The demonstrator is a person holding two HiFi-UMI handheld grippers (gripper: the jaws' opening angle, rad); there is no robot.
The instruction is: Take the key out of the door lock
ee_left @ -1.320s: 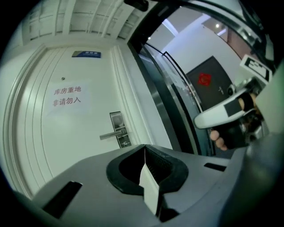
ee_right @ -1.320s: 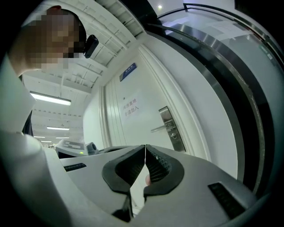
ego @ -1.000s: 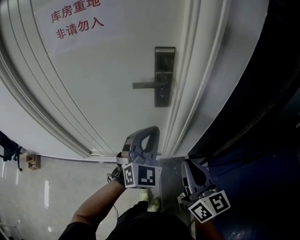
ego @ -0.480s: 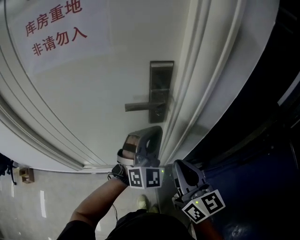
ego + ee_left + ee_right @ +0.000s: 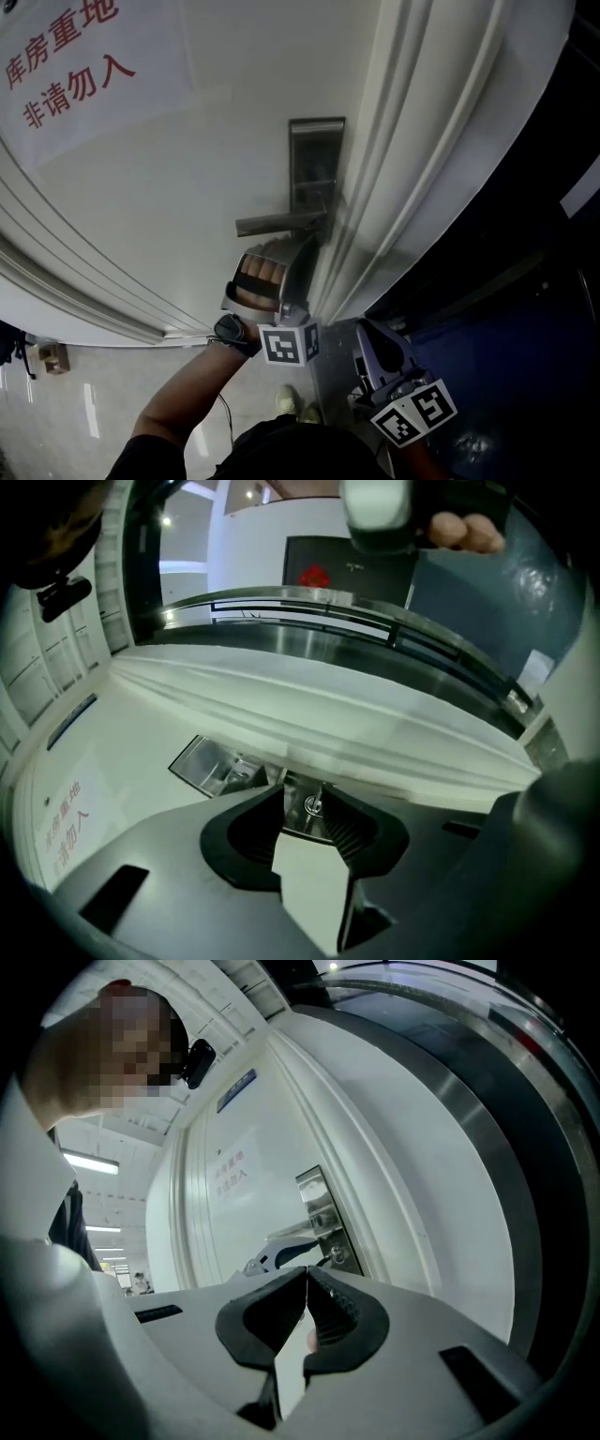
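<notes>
The left claw is up against the lock plate, just under the handle. Its jaws stand a narrow gap apart and hold nothing. The key lies dead ahead of it, a small round glint showing between the two tips, too small to read in detail. Its long axis seems to run straight out of the plate toward the claw, so a short push forward, then a close and a straight pull back, looks like what is called for. The right claw hangs low and well back, jaws together and empty; the left is far nearer. The door is white, with a notice in red characters; pale glossy floor lies below
</notes>
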